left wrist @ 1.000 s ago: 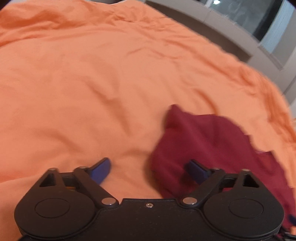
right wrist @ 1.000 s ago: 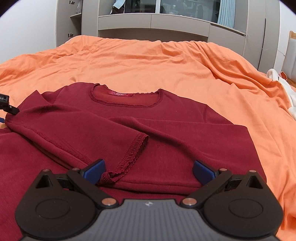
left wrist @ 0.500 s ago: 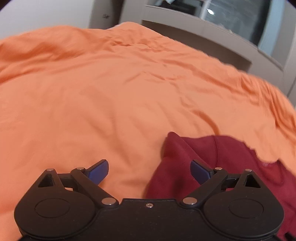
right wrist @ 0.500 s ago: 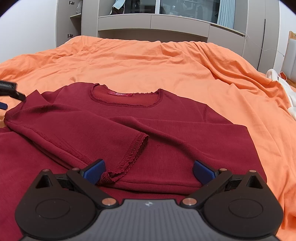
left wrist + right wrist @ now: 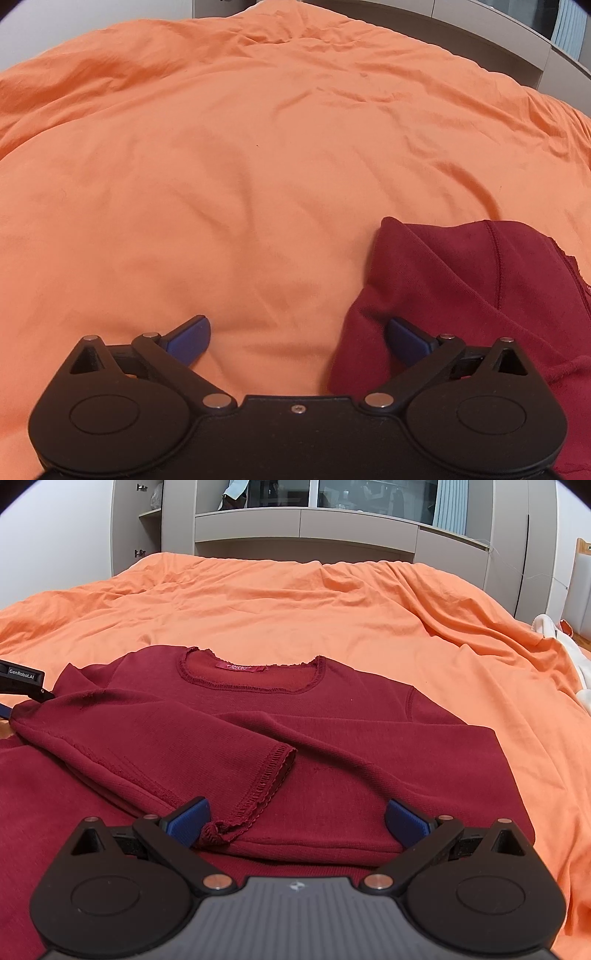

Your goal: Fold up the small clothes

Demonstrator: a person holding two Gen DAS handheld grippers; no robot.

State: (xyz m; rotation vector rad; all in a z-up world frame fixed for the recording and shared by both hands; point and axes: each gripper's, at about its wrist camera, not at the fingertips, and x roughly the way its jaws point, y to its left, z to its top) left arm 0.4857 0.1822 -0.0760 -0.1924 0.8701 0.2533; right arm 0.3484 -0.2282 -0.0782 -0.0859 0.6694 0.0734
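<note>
A dark red long-sleeved top [image 5: 332, 738] lies flat on the orange bedsheet [image 5: 332, 602], neckline away from me, with both sleeves folded across its front. My right gripper [image 5: 297, 821] is open and empty, low over the folded sleeves near the left sleeve's cuff [image 5: 273, 779]. My left gripper [image 5: 297, 338] is open and empty at the top's left edge [image 5: 461, 280]; its right finger [image 5: 406, 339] rests against the folded cloth there. Its tip also shows at the left edge of the right wrist view [image 5: 22, 681].
The orange sheet [image 5: 221, 166] covers the whole bed. Grey cabinets and shelves [image 5: 332, 528] stand behind the bed. A white cloth [image 5: 561, 646] lies at the bed's right edge.
My left gripper has tilted up and shifted so more bedsheet and the top's shoulder seam show. The right gripper and the top have stayed still.
</note>
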